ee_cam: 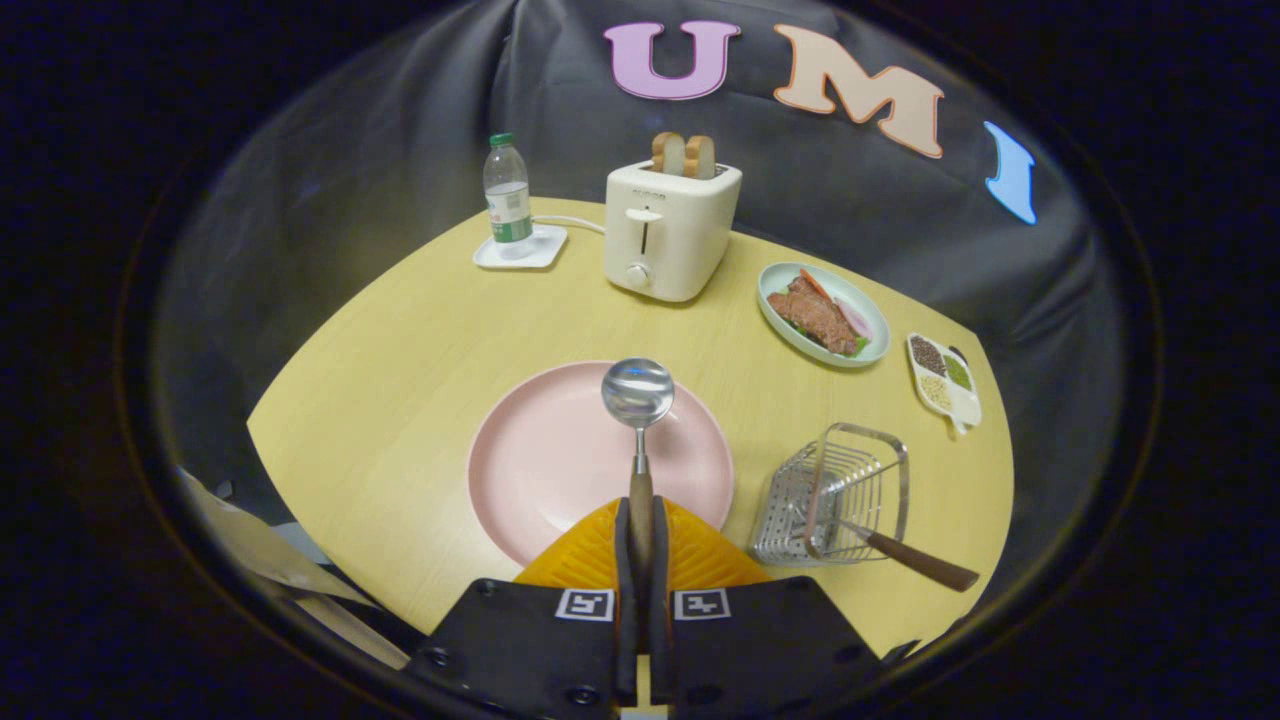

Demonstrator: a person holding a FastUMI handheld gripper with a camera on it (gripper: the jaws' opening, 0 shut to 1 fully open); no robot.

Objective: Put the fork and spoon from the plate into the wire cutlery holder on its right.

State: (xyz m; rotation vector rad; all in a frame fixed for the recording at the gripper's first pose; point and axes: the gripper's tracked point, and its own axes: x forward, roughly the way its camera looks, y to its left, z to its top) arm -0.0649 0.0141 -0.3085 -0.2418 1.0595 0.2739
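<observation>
My gripper point(640, 525) is shut on the spoon's brown wooden handle. The spoon point(638, 392) points straight ahead from the fingers, its shiny metal bowl held above the pink plate point(545, 455). The plate has nothing else on it. To the right of the plate stands the wire cutlery holder point(835, 490), tipped a little. The fork point(915, 562) rests in it, its brown handle sticking out over the holder's near right side toward the table edge.
Beyond the plate stands a white toaster point(668, 232) holding two bread slices. A water bottle point(508, 195) stands on a white coaster at the far left. A green plate of food point(822, 315) and a small divided dish point(942, 385) lie at the right. The yellow table's edge point(330, 500) curves close by.
</observation>
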